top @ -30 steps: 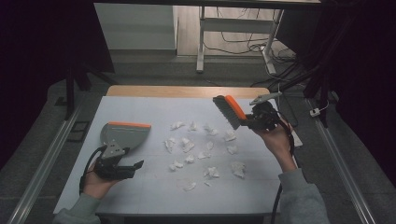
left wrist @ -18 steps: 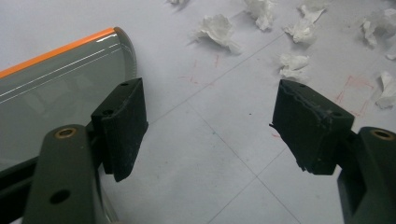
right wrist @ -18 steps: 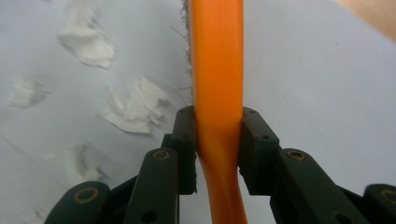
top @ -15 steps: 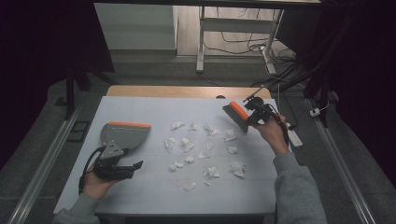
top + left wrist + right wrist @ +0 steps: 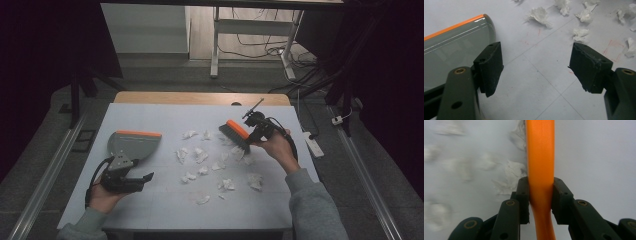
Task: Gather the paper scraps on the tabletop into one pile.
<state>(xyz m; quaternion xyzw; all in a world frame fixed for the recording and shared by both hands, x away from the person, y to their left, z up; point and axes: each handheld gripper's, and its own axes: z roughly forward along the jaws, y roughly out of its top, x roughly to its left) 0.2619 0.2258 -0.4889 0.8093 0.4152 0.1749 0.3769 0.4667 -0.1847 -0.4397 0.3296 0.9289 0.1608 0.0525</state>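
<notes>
Two claws work over one bench (image 5: 150, 210), and I take the dustpan (image 5: 134, 145) as my landmark. My left claw (image 5: 536, 67) rests on the bench just beside the dustpan's handle end, on the person's side of it; its jaws stand wide apart with nothing between them, and in the left gripper view the grey pan with its orange lip (image 5: 454, 25) lies against the left-hand jaw. My right claw (image 5: 541, 195) is well apart from the dustpan, across the scatter of crumpled paper scraps (image 5: 200, 157), and is clamped on the orange handle of a hand brush (image 5: 236, 134); the handle runs straight up between the two pads in the right gripper view. The brush's long axis lies roughly parallel to the dustpan's orange lip, with its bristles at the far-side edge of the scatter, touching or just above the scraps there; I cannot tell which. The scraps thus lie between brush and dustpan, and the pan's mouth faces away from the person rather than squarely toward them. I judge the coming move to be a sweep toward the dustpan, for which the right claw is nearer the scraps, while the left would need to close on the pan to steady or turn it.
</notes>
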